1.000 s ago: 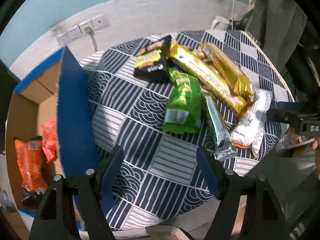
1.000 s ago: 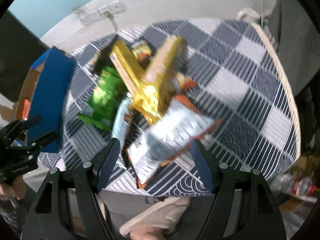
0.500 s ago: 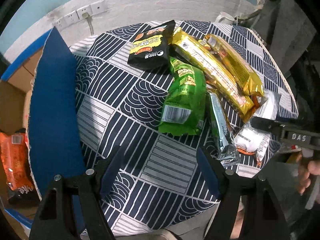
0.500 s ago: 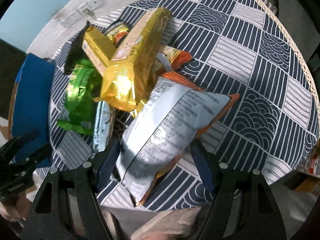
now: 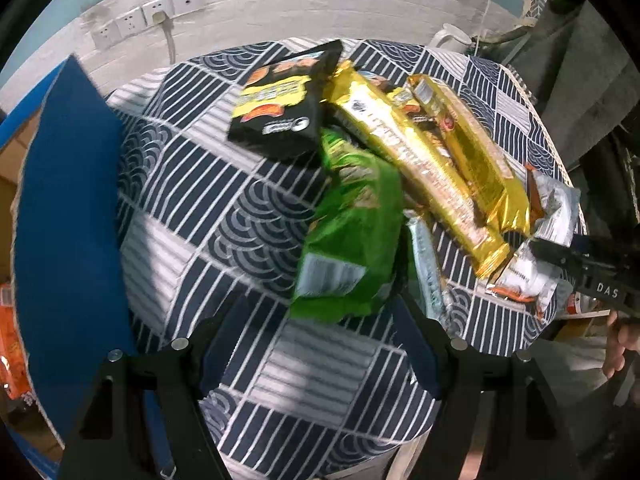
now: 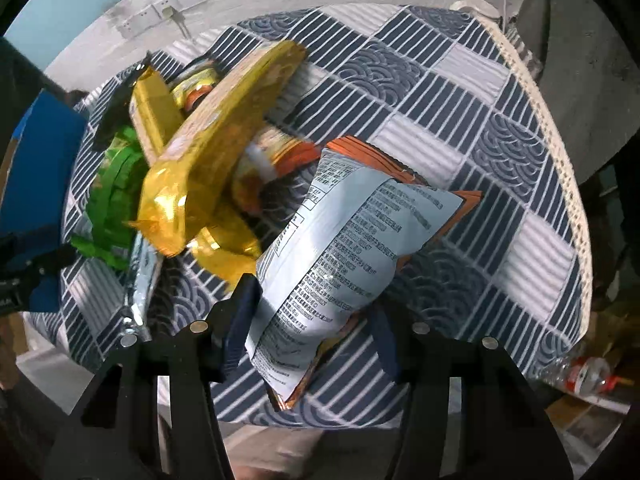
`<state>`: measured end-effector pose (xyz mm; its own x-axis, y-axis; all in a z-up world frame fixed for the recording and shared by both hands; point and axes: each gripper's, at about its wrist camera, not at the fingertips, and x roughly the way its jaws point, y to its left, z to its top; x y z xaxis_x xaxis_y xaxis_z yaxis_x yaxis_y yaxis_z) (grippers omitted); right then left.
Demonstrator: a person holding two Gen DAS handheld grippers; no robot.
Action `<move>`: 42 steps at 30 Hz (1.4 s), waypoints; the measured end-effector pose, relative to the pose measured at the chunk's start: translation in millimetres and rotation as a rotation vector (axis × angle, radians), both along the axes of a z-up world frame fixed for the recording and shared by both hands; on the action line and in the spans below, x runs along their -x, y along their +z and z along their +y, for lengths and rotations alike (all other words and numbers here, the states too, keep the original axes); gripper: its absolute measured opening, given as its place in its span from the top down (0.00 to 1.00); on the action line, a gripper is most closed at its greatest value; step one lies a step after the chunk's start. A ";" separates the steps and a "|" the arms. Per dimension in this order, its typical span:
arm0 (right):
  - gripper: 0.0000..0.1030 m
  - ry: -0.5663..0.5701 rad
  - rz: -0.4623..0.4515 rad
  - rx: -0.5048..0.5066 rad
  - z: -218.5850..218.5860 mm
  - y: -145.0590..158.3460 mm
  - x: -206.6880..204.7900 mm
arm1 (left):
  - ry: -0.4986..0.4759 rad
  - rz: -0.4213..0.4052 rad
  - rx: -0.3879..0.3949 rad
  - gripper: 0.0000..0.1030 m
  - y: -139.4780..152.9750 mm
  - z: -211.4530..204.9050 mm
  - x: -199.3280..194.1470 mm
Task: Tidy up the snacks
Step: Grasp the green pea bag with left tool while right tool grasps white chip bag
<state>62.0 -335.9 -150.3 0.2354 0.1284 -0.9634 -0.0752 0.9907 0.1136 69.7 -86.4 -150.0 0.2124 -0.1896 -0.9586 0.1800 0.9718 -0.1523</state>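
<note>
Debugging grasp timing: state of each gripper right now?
Left gripper: open, empty, near the green snack bag.
Right gripper: jaws just been closing around the white-backed chip bag; firm contact cannot be told.

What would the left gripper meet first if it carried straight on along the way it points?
Most likely the lower end of the green snack bag, which lies just ahead of the open left gripper, slightly toward its right jaw. Depth is hard to judge; it might touch the patterned tablecloth beside the bag instead.
</note>
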 end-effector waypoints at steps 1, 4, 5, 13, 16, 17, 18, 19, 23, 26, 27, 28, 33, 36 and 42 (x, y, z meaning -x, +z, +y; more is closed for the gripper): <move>0.48 0.014 -0.006 0.015 -4.3 0.9 -2.8 | -0.004 0.001 0.001 0.26 -0.6 -3.9 -2.3; 0.48 0.039 -0.013 0.043 -11.6 1.0 -9.8 | -0.017 0.003 0.002 0.26 -3.7 -14.1 -7.7; 0.48 0.046 -0.016 0.048 -13.6 0.4 -12.6 | -0.019 0.005 0.001 0.26 -5.2 -16.7 -9.2; 0.46 0.072 -0.038 0.036 -16.1 -10.4 -35.3 | 0.002 0.049 0.005 0.26 -23.4 -31.1 -30.9; 0.38 0.044 -0.032 0.017 -18.5 -16.0 -38.4 | 0.024 0.074 0.017 0.26 -30.4 -33.5 -40.1; 0.34 0.022 -0.026 0.006 -20.2 -19.2 -39.0 | 0.030 0.081 0.016 0.26 -33.0 -33.7 -42.1; 0.33 0.005 -0.022 0.000 -21.6 -21.3 -39.6 | 0.034 0.087 0.014 0.26 -35.4 -34.7 -43.9; 0.32 -0.008 -0.020 -0.005 -22.5 -23.1 -39.9 | 0.038 0.094 0.011 0.26 -38.5 -35.6 -46.2; 0.32 -0.065 0.006 -0.050 -25.8 -34.0 -42.6 | 0.047 0.112 0.012 0.26 -47.2 -39.9 -53.2; 0.32 -0.078 0.010 -0.043 -25.0 -38.3 -45.8 | 0.052 0.100 0.013 0.26 -49.1 -41.0 -55.5; 0.32 -0.078 0.008 -0.038 -24.4 -38.5 -46.0 | 0.050 0.094 0.014 0.26 -48.9 -41.6 -56.1; 0.32 -0.075 0.006 -0.035 -23.6 -39.0 -46.5 | 0.047 0.090 0.013 0.26 -48.9 -41.9 -56.0; 0.38 -0.058 0.018 -0.025 -20.2 -40.9 -48.6 | 0.025 0.060 -0.006 0.37 -48.8 -44.7 -54.8; 0.47 -0.039 0.017 -0.011 -16.9 -38.1 -49.7 | 0.020 0.057 0.002 0.45 -47.0 -36.2 -51.6; 0.54 -0.016 -0.008 -0.006 -15.8 -21.7 -45.6 | -0.003 0.048 -0.011 0.59 -37.2 -30.7 -39.6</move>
<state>107.6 -351.7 -172.0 0.2453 0.1301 -0.9607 -0.0601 0.9911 0.1189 109.3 -117.1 -187.2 0.1658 -0.1793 -0.9697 0.1762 0.9729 -0.1498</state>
